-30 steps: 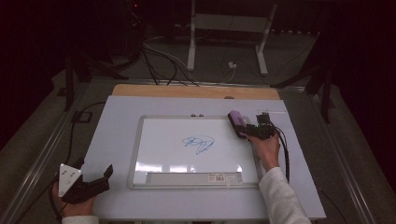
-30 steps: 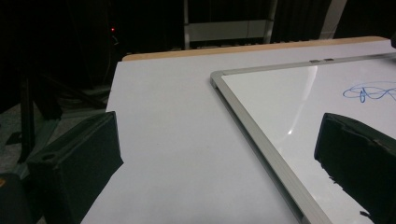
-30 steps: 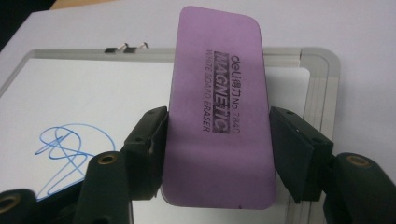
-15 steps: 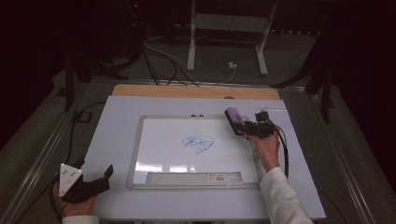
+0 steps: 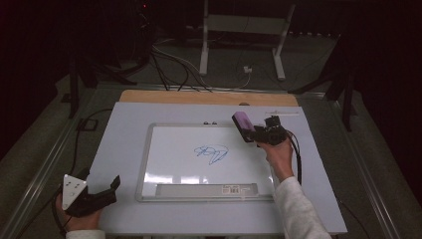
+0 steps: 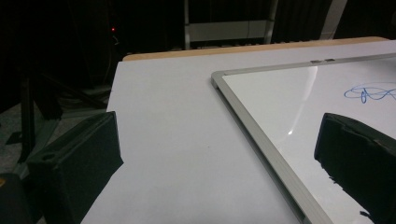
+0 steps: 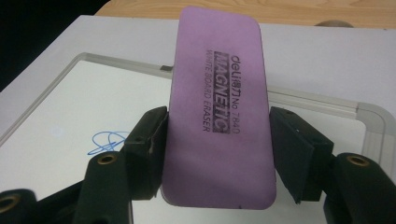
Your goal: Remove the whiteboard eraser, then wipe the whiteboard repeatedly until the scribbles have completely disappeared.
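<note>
Over whiteboard point(image 5: 174, 159): eraser point(image 7: 217, 112) in right hand-held gripper point(image 7: 218, 154)

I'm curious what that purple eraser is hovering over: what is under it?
Under the purple eraser, held in the right gripper, lies the whiteboard, its upper right part, with a blue scribble left of there. The patch directly beneath the eraser is covered.

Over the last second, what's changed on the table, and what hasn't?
The right gripper, shut on the purple eraser, has drifted a little leftward, inward over the whiteboard's top right corner, with the eraser held clear of the surface. Unchanged: the grip on the eraser, the blue scribble still unwiped, and the left gripper resting open at the table's near left corner.
</note>
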Available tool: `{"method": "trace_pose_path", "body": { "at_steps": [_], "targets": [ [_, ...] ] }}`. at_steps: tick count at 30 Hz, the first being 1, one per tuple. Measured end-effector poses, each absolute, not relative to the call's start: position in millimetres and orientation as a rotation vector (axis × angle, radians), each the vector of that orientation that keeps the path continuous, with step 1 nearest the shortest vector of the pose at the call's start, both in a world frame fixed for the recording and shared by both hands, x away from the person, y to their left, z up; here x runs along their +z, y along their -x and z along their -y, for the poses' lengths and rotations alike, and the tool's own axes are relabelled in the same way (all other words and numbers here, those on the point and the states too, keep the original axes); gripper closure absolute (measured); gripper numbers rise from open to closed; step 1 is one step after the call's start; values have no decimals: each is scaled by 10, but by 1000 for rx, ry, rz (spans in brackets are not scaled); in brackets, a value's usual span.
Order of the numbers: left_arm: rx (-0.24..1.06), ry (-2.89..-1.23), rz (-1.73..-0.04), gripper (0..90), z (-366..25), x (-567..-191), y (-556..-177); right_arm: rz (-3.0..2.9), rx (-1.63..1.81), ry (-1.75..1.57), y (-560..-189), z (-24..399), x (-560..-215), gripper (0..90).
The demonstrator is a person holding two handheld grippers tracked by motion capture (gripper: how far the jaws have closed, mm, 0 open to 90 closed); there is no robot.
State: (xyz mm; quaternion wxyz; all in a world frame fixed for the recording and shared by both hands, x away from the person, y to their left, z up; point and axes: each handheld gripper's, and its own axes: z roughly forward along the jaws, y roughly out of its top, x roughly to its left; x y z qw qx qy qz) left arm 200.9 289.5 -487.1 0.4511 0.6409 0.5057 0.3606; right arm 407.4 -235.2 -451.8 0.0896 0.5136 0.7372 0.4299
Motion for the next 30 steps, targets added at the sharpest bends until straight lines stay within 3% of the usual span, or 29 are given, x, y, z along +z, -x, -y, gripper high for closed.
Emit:
{"method": "trace_pose_path", "body": {
  "at_steps": [30],
  "targets": [
    [895, -1584, -1251, 13, -2894, -4872, -1999, -2346, 1193, -1338, -3864, 1885, -4602, 400]
  ]
}}
